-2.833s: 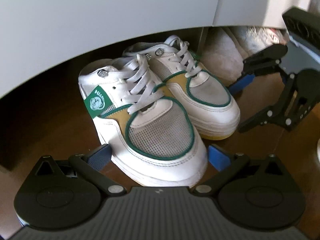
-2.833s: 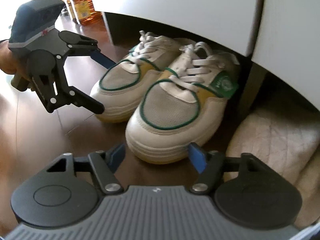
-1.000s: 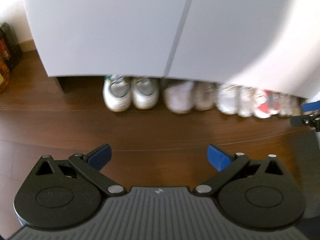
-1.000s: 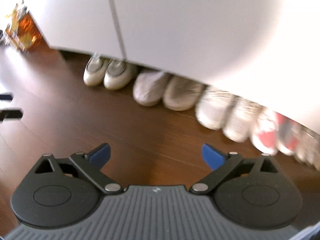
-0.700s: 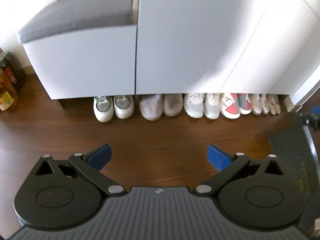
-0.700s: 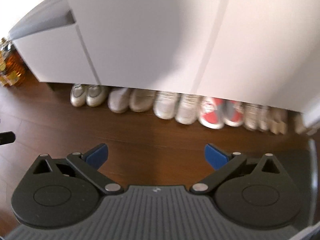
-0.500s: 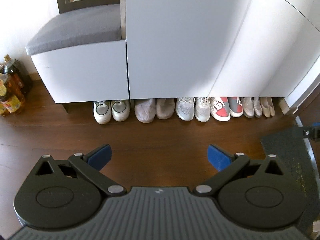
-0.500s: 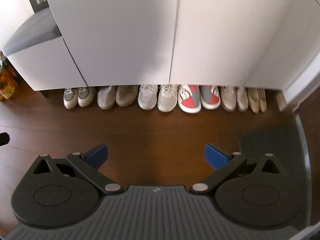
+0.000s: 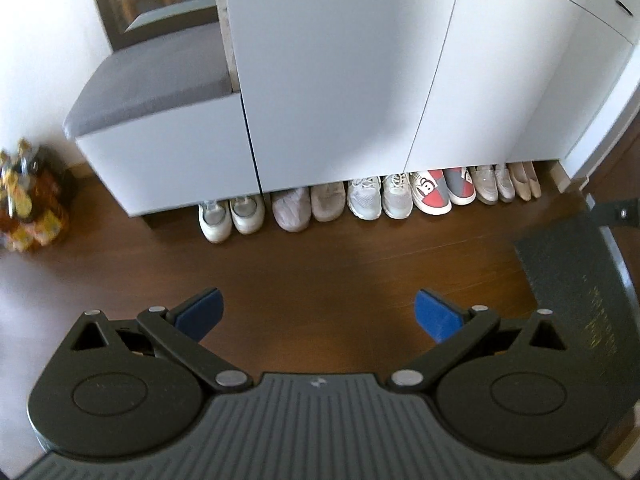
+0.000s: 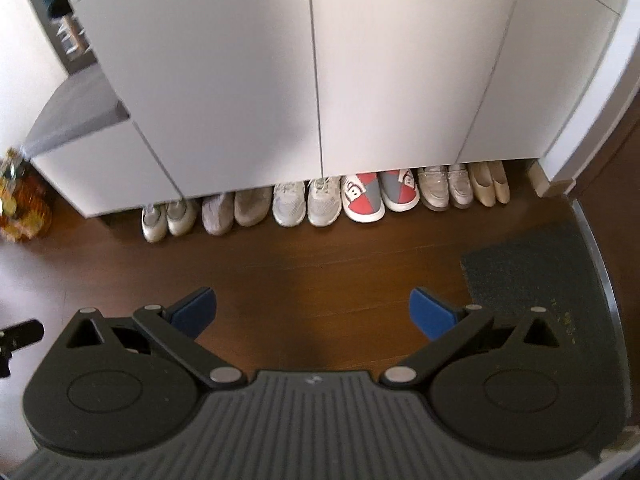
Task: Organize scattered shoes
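Several pairs of shoes stand in a row, toes out, under the white cabinet (image 9: 340,80). From the left: the white sneakers (image 9: 231,216), grey slippers (image 9: 308,208), grey sneakers (image 9: 378,200), red-and-grey slip-ons (image 9: 440,194), beige loafers (image 9: 491,186) and beige flats (image 9: 527,184). The same row shows in the right wrist view, with the white sneakers (image 10: 168,218) at its left end. My left gripper (image 9: 318,314) is open and empty, far back above the floor. My right gripper (image 10: 312,310) is open and empty too.
A low white bench with a grey cushion (image 9: 152,80) adjoins the cabinet on the left. Bottles (image 9: 28,208) stand on the floor at far left. A dark doormat (image 10: 532,280) lies at the right on the brown wooden floor (image 9: 320,264).
Both grippers have pulled back and risen from the white sneakers, which stay under the cabinet. The whole shoe row has come into view. Both stay open.
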The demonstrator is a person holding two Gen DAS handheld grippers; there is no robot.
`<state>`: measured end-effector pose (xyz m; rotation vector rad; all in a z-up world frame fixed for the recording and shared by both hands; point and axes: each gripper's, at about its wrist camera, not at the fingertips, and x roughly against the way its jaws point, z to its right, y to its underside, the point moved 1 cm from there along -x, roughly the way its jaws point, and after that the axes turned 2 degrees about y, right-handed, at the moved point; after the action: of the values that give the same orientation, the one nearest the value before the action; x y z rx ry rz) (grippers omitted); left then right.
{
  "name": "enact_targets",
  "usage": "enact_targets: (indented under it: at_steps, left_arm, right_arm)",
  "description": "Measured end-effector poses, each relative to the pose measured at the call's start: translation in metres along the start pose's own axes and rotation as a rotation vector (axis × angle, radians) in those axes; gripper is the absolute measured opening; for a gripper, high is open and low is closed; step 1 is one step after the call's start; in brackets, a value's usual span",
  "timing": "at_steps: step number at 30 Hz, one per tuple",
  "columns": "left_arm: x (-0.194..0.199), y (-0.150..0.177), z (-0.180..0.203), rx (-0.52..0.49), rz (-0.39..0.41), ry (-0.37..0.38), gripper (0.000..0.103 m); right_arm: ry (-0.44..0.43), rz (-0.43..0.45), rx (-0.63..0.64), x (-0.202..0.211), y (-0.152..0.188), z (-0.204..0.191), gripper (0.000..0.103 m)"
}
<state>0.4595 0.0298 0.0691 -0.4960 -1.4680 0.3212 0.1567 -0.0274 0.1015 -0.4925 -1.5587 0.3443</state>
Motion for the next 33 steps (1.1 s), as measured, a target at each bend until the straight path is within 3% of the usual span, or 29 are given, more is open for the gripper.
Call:
enact_targets:
  at_steps: [7, 11, 17, 23, 29, 33]
  left_arm:
    - [-0.021, -0.016, -0.067, -0.156, 0.057, 0.096, 0.103]
    - [-0.044, -0.014, -0.095, -0.187, 0.070, 0.098, 0.103]
    - [-0.083, 0.009, -0.108, -0.203, 0.051, 0.106, 0.103]
    - [-0.125, 0.030, -0.122, -0.257, 0.086, 0.151, 0.103]
    - [-0.157, 0.037, -0.150, -0.345, 0.096, 0.253, 0.103]
    - [-0.188, 0.040, -0.182, -0.379, 0.093, 0.301, 0.103]
  right_arm:
    - [0.041, 0.081, -0.051, -0.009, 0.018, -0.069, 0.102]
    - [0.036, 0.106, -0.051, -0.024, 0.032, -0.105, 0.102]
    - [0.041, 0.113, -0.079, -0.048, 0.070, -0.129, 0.102]
    - [0.062, 0.148, -0.075, -0.081, 0.111, -0.148, 0.102]
    - [0.154, 0.166, -0.175, -0.101, 0.138, -0.179, 0.102]
    - [0.227, 0.187, -0.205, -0.113, 0.155, -0.223, 0.102]
